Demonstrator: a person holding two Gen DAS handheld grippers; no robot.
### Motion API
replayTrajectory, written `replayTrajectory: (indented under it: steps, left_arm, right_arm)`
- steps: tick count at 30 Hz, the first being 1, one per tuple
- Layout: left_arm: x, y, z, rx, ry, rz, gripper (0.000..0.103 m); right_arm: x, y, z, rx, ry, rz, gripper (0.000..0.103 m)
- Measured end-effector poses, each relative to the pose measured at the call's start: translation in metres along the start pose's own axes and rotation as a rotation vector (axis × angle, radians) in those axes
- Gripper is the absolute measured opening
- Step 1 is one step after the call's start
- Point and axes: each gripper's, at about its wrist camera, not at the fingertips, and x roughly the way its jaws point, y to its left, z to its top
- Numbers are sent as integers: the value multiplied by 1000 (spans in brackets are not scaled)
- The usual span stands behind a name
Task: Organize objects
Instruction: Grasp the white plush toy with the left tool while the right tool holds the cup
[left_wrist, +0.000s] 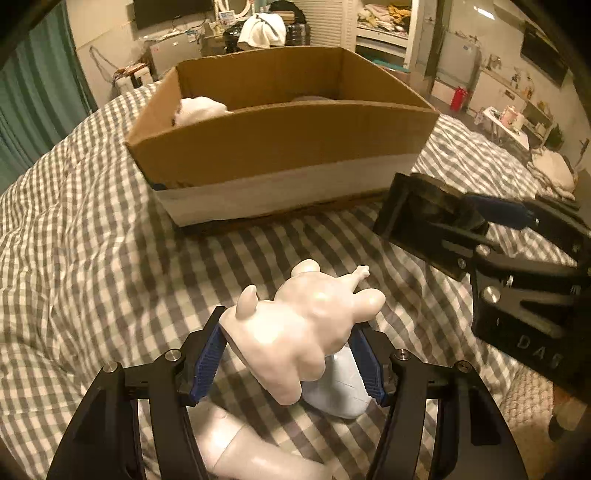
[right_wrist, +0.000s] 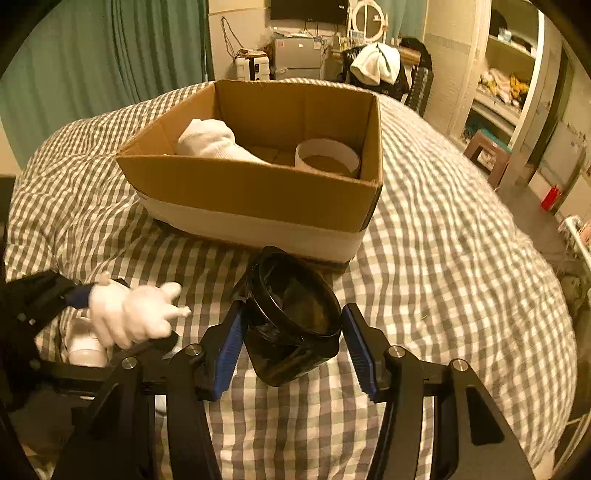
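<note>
My left gripper (left_wrist: 288, 354) is shut on a white glossy animal figurine (left_wrist: 306, 325), held above the checked bedspread; the figurine also shows in the right wrist view (right_wrist: 129, 314). My right gripper (right_wrist: 291, 347) is shut on a black jar (right_wrist: 291, 317), its open mouth facing the box; the jar also shows in the left wrist view (left_wrist: 424, 218). A cardboard box (left_wrist: 280, 147) stands ahead on the bed, also seen in the right wrist view (right_wrist: 258, 192). It holds a white sock bundle (right_wrist: 210, 142) and a white round container (right_wrist: 327, 157).
A white bottle-like object (left_wrist: 343, 387) and another pale figure (left_wrist: 236, 443) lie on the bedspread (left_wrist: 92, 277) under my left gripper. Green curtains (right_wrist: 92, 55), a shelf unit (right_wrist: 506, 74) and room clutter lie beyond the bed.
</note>
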Motion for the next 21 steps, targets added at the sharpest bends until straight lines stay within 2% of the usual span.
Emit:
replayTrajectory:
  steps: [10,15,21]
  left_arm:
    - [-48,39,9,-61,-39,12,65]
    - [-62,37,16,-61,-67,31,65]
    - [-87,57,38,-129,-123,-46,65]
  right_arm:
    - [-43,12,13,-28,-76,26,53]
    - [-67,15,26,-46,-124,12,53]
    - [-95,16,49,-61,-184,7,53]
